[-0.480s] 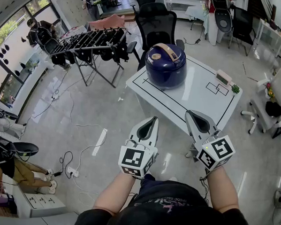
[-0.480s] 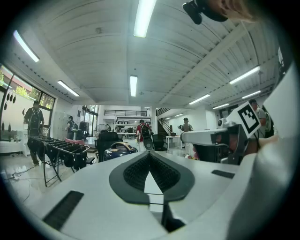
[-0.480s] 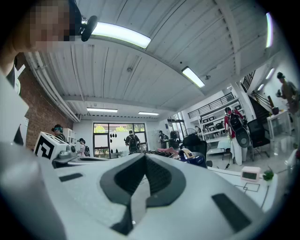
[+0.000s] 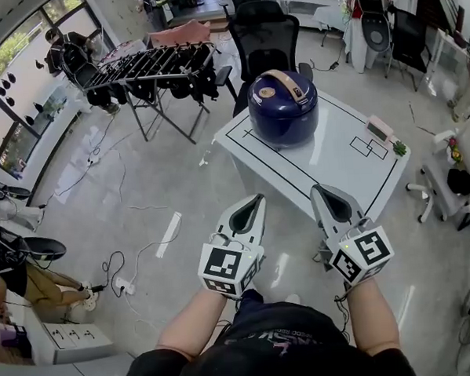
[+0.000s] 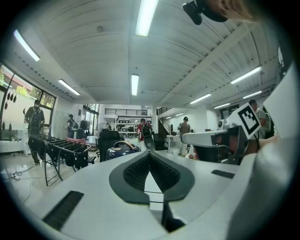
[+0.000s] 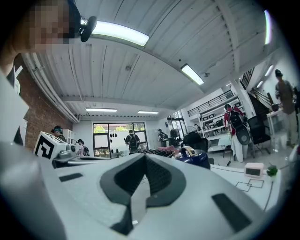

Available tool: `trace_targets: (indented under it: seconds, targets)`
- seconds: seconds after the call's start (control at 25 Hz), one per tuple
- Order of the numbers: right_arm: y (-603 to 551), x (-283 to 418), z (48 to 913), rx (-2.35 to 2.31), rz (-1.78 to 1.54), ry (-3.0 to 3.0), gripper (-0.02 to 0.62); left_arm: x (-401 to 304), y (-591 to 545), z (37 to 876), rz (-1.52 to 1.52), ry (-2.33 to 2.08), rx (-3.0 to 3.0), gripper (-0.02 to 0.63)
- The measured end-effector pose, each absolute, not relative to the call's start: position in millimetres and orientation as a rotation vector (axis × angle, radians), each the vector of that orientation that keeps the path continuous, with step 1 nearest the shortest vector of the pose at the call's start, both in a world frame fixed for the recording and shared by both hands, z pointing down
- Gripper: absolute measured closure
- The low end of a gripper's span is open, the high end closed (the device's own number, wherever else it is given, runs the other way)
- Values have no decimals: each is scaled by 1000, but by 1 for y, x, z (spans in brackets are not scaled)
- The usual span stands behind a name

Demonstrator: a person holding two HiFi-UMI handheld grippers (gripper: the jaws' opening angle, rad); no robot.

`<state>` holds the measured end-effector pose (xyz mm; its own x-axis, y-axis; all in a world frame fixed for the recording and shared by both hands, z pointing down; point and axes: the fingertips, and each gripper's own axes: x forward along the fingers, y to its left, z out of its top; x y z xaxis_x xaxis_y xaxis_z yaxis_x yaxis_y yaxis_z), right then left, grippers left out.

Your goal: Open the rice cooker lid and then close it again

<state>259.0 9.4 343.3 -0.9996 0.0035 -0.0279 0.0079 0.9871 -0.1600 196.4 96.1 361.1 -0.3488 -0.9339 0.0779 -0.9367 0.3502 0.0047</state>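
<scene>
Head view, looking down. Left tool (image 4: pixel 256 199) and right tool (image 4: pixel 314 189) are held side by side in front of the person's body, both pointing toward the far side. They are near each other but not touching.

Left tool: jaws pressed together, ribbed pads meeting along a line, nothing between them (left gripper view). Right tool: the same, jaws pressed together and empty (right gripper view).

Rice cooker (image 4: pixel 282 102): dark blue, round, standing upright on the far left part of the white desk (image 4: pixel 339 154), inside a black rectangle drawn on the desktop. Lid (image 4: pixel 280 89) is down. A tan handle (image 4: pixel 285 85) lies flat across the top. Both tools are well apart from the cooker, on the near side of the desk and touching nothing.

Also on the desk: a small pale box (image 4: pixel 379 128) near the right edge, a small green plant (image 4: pixel 394 147) just beside it at the right corner, and a small pair of drawn squares (image 4: pixel 366 146) to their left.

Surroundings: black office chair (image 4: pixel 264 34) just beyond the desk; a drying rack (image 4: pixel 145 68) hung with dark items to the far left; cables (image 4: pixel 133 259) trailing over the pale floor on the left. Other persons stand farther off in the room.
</scene>
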Motion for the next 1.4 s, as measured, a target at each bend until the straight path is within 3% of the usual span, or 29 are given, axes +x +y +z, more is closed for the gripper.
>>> trace_targets:
  seconds: [0.56, 0.68, 0.76, 0.84, 1.4]
  targets:
    - [18, 187, 346, -66, -300, 3100, 594, 119, 110, 362, 61, -2508, 1760, 599]
    - [13, 167, 349, -114, -326, 3093, 559, 98, 108, 365, 57, -2473, 1795, 490]
    - [9, 154, 348, -152, -339, 3072, 489, 83, 106, 368, 72, -2458, 1816, 362]
    - [4, 143, 347, -203, -344, 3058, 429, 67, 104, 369, 93, -2453, 1831, 293]
    - [-8, 91, 325, -456, -245, 3008, 419, -7, 112, 364, 102, -2353, 1998, 273]
